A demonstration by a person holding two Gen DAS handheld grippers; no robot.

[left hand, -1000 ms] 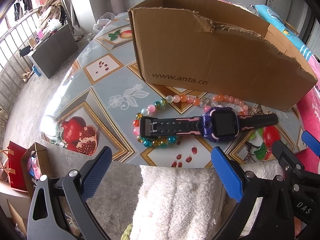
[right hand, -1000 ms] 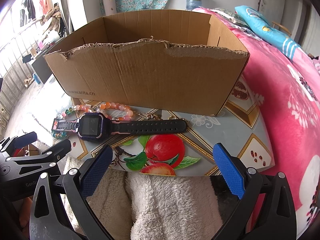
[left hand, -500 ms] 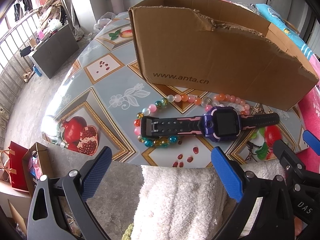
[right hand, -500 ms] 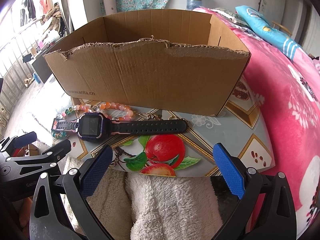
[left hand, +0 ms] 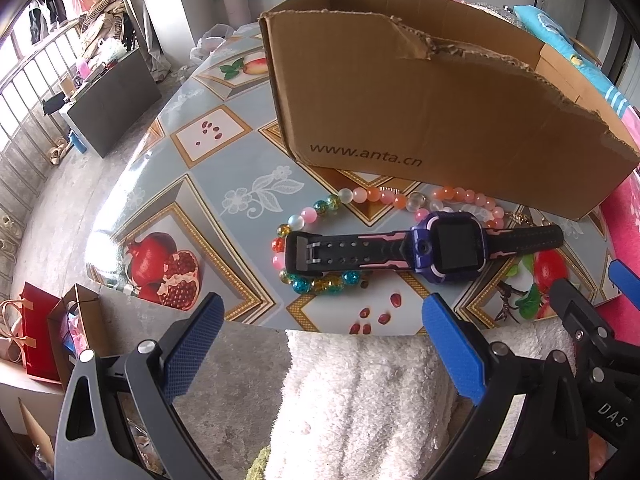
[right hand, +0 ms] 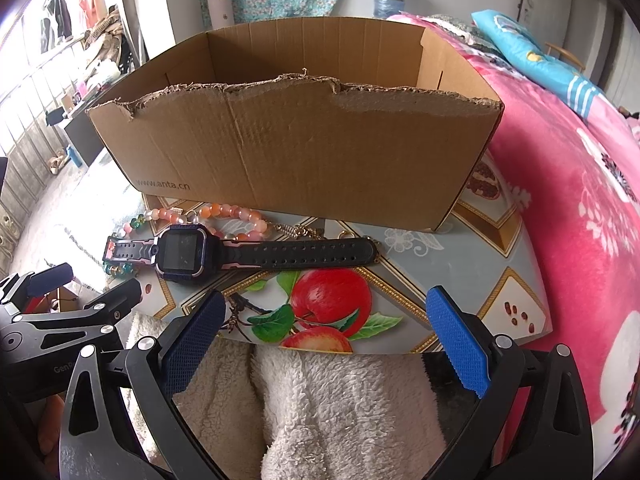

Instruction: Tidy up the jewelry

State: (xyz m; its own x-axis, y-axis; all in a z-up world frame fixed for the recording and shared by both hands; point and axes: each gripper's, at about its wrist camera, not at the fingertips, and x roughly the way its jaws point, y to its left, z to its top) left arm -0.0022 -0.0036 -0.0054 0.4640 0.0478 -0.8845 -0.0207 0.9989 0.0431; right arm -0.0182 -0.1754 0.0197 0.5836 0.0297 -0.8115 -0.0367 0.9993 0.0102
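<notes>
the left gripper [left hand: 320,340] and right gripper [right hand: 326,336] hovered with fingers spread wide, holding nothing. the watch [left hand: 424,252] lay across the bead bracelet [left hand: 320,280], just before the cardboard box [left hand: 420,112].

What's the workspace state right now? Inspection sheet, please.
Surface: table with fruit-print cloth.
Job's things: watch lying flat across bead bracelets; gold chain beside them; open cardboard box behind, floor hidden.
Clutter: nothing seen.
Grippers: left gripper and right gripper both open, empty, short of the table edge.
Cables: nothing seen.
Surroundings: pink blanket on the right; red bag on the floor.
</notes>
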